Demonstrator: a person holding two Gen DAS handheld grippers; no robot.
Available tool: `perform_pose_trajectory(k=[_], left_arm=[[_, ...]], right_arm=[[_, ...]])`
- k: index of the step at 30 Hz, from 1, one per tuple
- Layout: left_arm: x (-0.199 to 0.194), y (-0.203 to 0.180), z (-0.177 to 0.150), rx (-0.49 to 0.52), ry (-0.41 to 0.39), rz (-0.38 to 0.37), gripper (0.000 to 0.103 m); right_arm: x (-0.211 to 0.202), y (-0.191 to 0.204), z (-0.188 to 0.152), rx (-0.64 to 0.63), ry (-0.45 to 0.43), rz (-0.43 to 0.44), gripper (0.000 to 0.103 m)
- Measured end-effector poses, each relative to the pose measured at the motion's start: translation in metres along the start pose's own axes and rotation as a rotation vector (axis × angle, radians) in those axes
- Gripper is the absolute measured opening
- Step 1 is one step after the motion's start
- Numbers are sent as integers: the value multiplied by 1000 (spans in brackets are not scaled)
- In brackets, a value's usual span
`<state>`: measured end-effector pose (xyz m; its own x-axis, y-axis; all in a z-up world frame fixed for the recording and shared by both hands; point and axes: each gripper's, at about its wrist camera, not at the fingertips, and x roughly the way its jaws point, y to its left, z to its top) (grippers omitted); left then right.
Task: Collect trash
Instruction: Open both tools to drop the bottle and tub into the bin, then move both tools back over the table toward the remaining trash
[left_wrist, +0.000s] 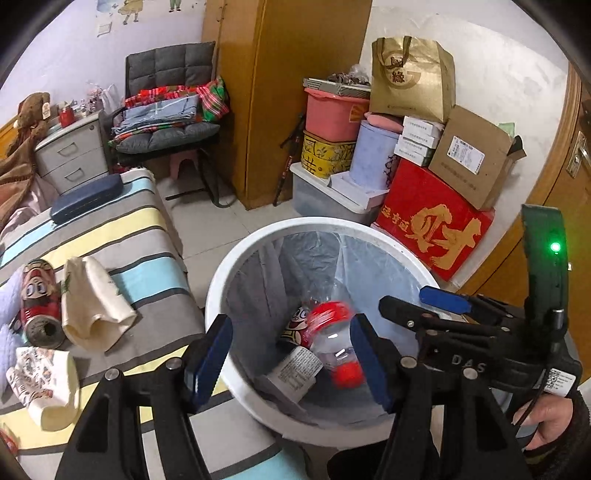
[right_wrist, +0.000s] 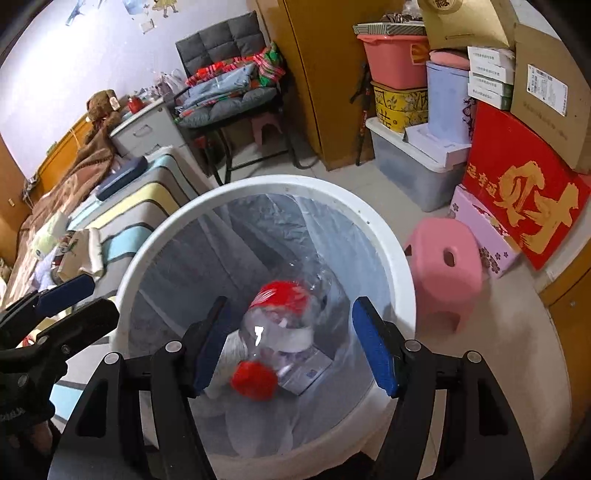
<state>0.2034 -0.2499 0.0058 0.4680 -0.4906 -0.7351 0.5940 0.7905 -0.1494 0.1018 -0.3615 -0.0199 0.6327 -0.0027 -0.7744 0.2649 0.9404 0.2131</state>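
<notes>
Tongs, left (left_wrist: 290, 360) and right (right_wrist: 290, 343), gape empty above the bin (right_wrist: 258, 188), bottle (right_wrist: 280, 325) inside.

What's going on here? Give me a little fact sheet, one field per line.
place: bedroom, beside a striped bed
bin: white trash bin with a clear liner
in the bin: clear bottle with red cap and label, a can, a small carton
left gripper: open, empty, over the bin
right gripper: open, empty, over the bin
still on the bed: red can, cloths, wrapper
</notes>
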Motion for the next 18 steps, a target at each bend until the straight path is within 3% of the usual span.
perform_pose_trajectory(k=[10,18], left_arm=[[-40,25,-12,-56,-53,42,66],[-72,60,-33,-102,-83,109,66]], right_arm=[[-17,25,1,-61,-66,-5,69],[-26,56,-2,-98,-118,60,69]])
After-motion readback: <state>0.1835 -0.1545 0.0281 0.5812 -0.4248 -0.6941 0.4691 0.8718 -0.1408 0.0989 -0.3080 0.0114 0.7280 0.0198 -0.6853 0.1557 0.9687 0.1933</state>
